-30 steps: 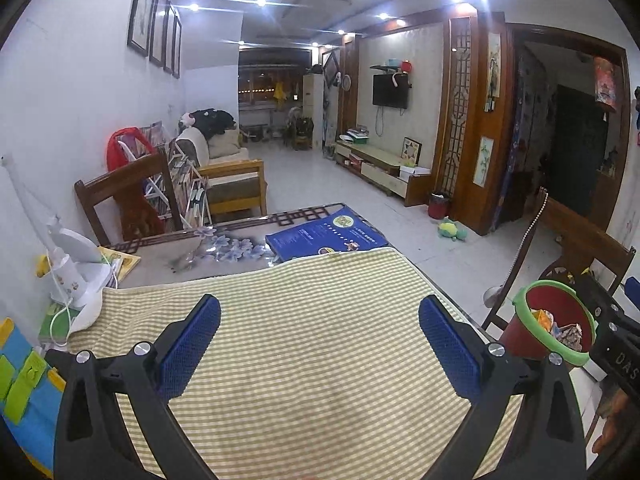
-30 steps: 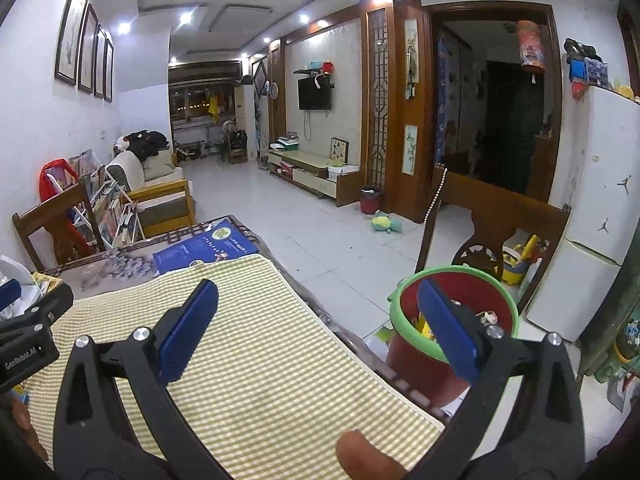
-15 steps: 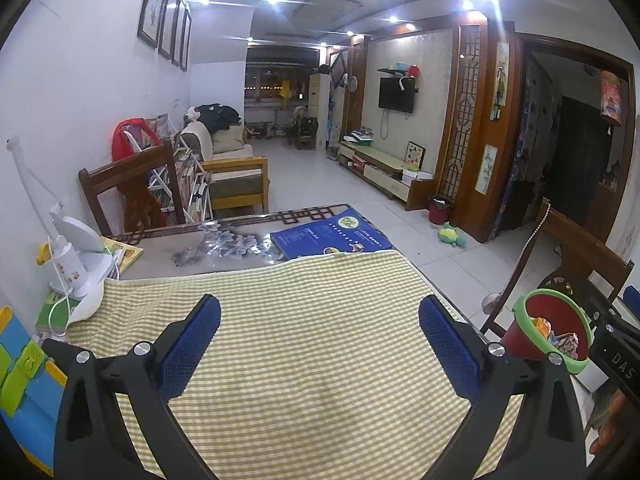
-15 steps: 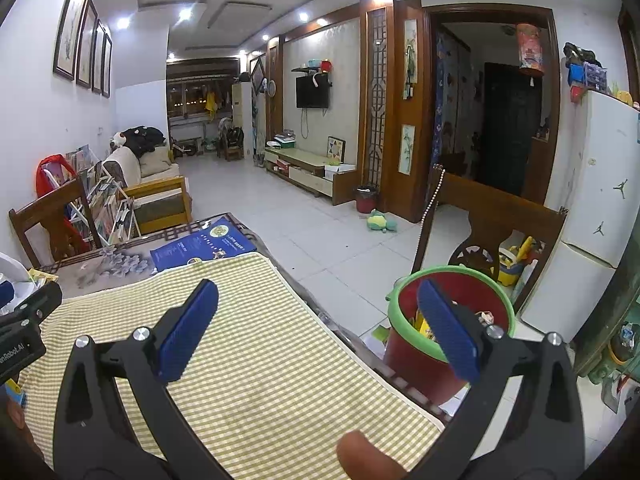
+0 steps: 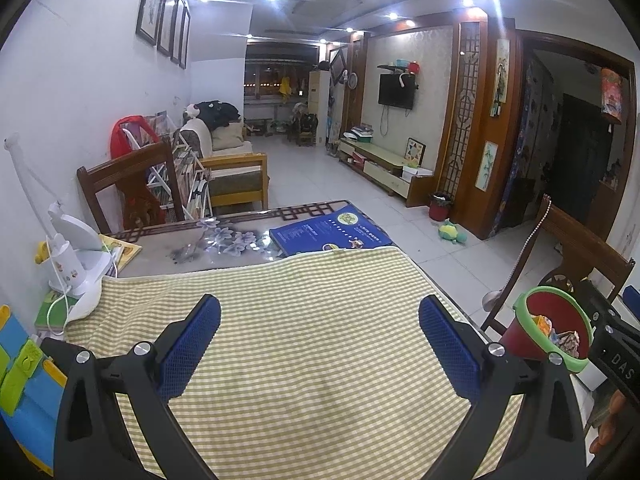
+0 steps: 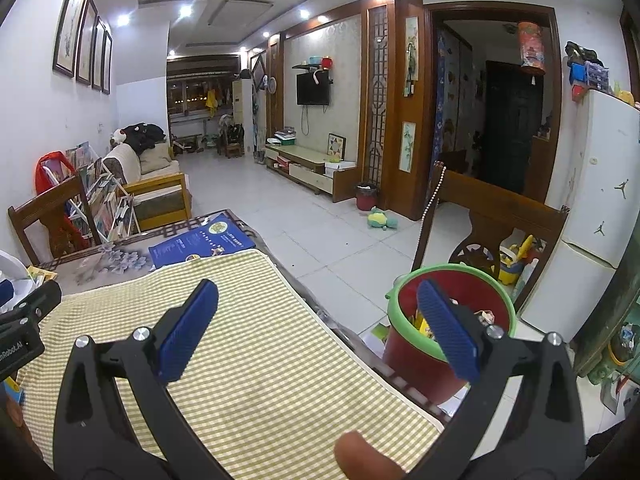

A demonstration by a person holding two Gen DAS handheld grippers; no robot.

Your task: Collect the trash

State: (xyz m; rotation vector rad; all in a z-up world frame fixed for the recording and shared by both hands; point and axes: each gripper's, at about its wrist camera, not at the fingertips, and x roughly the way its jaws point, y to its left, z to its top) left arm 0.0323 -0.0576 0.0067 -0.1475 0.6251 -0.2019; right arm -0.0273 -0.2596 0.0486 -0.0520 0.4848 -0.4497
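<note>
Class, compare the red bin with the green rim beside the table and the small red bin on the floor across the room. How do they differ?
The near bin has a bright green rim; the far bin has a dark top edge. The near bin stands beside the checked cloth on the table; the far bin sits by the wooden pillar. Crumpled trash shows in the near bin; the far bin's contents are unclear. Both are red.
</note>
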